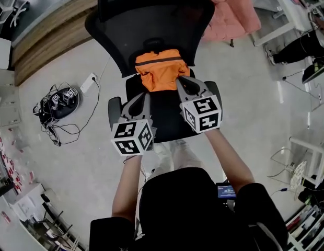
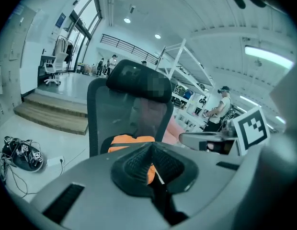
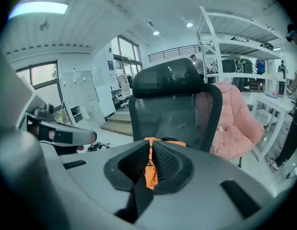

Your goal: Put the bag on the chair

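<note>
An orange bag (image 1: 159, 69) with a dark strap lies on the seat of a black mesh office chair (image 1: 151, 25), leaning against the backrest. My right gripper (image 1: 185, 83) hovers just beside the bag's right edge, its jaws drawn together on nothing. My left gripper (image 1: 139, 100) hangs lower left of the bag over the seat front, jaws also together and empty. In the left gripper view the bag (image 2: 131, 140) shows beyond the left gripper (image 2: 152, 150), in front of the chair (image 2: 122, 114). The right gripper view shows the bag (image 3: 164, 141) past the right gripper (image 3: 151, 147), with orange visible through the slit.
A pink padded chair (image 1: 230, 7) stands behind the office chair to the right. Cables and spare grippers (image 1: 57, 103) lie on the floor at left by a power strip (image 1: 89, 82). Wooden steps (image 1: 52, 35) run at far left. White tables (image 1: 287, 9) and a person (image 1: 303, 46) are at right.
</note>
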A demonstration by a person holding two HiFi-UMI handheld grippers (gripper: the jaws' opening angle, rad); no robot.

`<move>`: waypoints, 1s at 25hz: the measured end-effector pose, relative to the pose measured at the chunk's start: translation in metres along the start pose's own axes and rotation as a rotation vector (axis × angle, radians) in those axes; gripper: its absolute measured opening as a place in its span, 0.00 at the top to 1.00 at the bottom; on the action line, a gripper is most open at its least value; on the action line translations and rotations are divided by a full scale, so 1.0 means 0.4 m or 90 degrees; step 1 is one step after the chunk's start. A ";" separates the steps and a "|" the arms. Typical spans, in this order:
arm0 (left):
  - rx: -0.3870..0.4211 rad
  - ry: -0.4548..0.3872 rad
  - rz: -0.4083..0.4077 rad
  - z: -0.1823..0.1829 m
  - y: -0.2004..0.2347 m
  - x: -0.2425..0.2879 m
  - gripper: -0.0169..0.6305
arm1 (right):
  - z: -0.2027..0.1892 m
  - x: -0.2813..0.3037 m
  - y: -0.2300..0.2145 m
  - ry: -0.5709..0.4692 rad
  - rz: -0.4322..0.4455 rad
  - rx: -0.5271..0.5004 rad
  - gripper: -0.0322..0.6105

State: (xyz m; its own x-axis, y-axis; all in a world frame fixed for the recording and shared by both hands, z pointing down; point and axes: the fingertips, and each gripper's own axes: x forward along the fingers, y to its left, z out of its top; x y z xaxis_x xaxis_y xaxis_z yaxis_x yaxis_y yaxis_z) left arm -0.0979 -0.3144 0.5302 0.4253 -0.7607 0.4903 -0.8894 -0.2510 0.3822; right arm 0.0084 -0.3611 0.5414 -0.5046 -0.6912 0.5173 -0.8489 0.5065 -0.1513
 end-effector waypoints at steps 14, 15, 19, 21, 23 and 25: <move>0.042 -0.096 -0.024 0.120 -0.110 -0.299 0.96 | 0.179 -0.279 0.211 -0.121 0.023 -0.054 0.95; 0.047 -0.103 -0.027 0.128 -0.119 -0.317 0.96 | 0.186 -0.295 0.223 -0.127 0.022 -0.056 0.95; 0.078 -0.134 -0.036 0.154 -0.159 -0.387 0.96 | 0.218 -0.362 0.264 -0.158 0.014 -0.059 0.95; 0.088 -0.143 -0.044 0.160 -0.177 -0.422 0.96 | 0.231 -0.394 0.291 -0.173 0.018 -0.063 0.95; 0.092 -0.151 -0.055 0.164 -0.194 -0.461 0.96 | 0.241 -0.425 0.321 -0.183 0.027 -0.068 0.95; 0.098 -0.165 -0.064 0.172 -0.213 -0.504 0.96 | 0.250 -0.457 0.345 -0.195 0.029 -0.070 0.95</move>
State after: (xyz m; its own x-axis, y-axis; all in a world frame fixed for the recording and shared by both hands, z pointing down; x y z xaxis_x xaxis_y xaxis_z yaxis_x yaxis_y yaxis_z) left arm -0.1194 -0.1810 0.3449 0.4736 -0.8494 0.2327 -0.8681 -0.4057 0.2859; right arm -0.0324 -0.2163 0.3415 -0.5795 -0.7814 0.2316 -0.8109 0.5811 -0.0684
